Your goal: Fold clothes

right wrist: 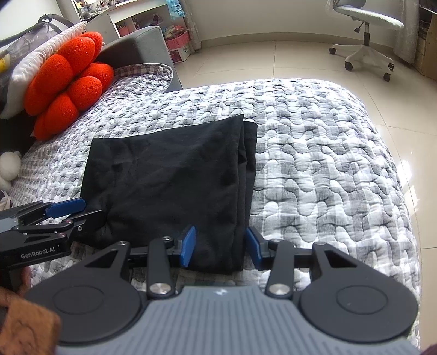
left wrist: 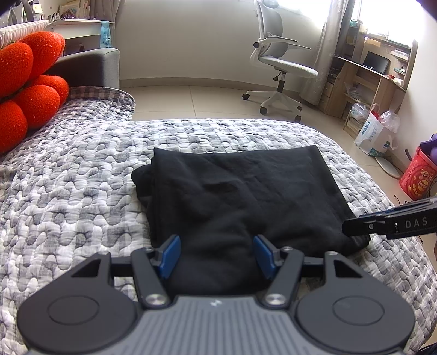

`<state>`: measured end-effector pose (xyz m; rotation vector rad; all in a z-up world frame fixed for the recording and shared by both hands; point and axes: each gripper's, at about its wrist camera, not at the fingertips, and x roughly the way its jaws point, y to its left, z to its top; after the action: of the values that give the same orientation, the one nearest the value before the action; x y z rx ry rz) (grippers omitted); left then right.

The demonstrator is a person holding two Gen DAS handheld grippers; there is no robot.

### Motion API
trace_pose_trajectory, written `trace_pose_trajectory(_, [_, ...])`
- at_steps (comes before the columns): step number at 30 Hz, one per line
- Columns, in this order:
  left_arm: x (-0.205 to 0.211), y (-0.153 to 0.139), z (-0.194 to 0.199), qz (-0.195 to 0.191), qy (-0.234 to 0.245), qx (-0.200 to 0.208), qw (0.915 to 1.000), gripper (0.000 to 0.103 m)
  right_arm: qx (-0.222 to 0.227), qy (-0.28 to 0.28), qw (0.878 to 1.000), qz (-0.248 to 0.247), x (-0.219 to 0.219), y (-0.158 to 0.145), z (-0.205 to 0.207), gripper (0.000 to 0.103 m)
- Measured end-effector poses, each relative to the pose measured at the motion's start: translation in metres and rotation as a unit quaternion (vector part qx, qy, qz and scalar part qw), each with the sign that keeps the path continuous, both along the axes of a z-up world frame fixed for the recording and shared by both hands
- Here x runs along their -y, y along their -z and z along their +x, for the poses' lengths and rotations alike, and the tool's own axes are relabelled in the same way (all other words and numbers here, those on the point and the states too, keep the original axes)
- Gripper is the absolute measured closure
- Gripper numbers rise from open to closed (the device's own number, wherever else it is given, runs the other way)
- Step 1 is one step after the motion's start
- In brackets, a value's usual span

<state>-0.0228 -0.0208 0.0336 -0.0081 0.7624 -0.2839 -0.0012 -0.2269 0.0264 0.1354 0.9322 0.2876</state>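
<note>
Both grippers, left (left wrist: 215,255) and right (right wrist: 220,247), are standing released, apparently straddling the folded black garment's (right wrist: 169,174) near edge.

Pale glossy tiles cover the floor (left wrist: 191,101), running up to a plain cream wall (left wrist: 185,38). A white office chair (left wrist: 278,62) stands near the curtain (left wrist: 325,49) and a wooden desk (left wrist: 366,79) under a bright window (left wrist: 387,16). Daylight washes over the bed's grey-and-white quilt (left wrist: 68,177). A red flower cushion (left wrist: 27,82) leans by the grey headboard (left wrist: 92,65).

Black garment (right wrist: 169,174), folded into a rectangle, flat on quilt (right wrist: 314,153)
</note>
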Motion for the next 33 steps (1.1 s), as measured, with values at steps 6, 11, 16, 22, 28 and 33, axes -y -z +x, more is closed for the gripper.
trace_pose_trajectory(6, [0.002, -0.001, -0.001, 0.009, -0.001, 0.003, 1.0000, 0.040, 0.001, 0.000, 1.000, -0.007, -0.003, 0.003, 0.000, 0.057])
trace_pose_trajectory(11, [0.003, -0.001, -0.001, 0.014, -0.001, 0.004, 0.9999, 0.039, 0.002, 0.000, 1.000, -0.011, -0.007, 0.004, 0.001, 0.055])
trace_pose_trajectory(16, [0.001, -0.001, -0.001, 0.012, -0.001, 0.003, 0.9999, 0.039, 0.001, 0.002, 1.000, -0.008, -0.007, 0.005, 0.001, 0.055])
trace_pose_trajectory(22, [-0.001, -0.002, 0.000, 0.008, -0.002, -0.001, 1.0000, 0.038, -0.001, 0.011, 1.000, 0.004, 0.000, 0.001, -0.002, 0.055])
trace_pose_trajectory(28, [-0.001, -0.003, -0.001, 0.010, -0.005, 0.000, 0.9999, 0.038, -0.013, 0.030, 0.998, 0.051, 0.019, -0.005, -0.008, 0.054])
trace_pose_trajectory(33, [0.000, -0.002, 0.000, 0.011, -0.004, 0.000, 0.9999, 0.038, -0.038, 0.034, 0.992, 0.111, 0.029, -0.006, -0.013, 0.053])
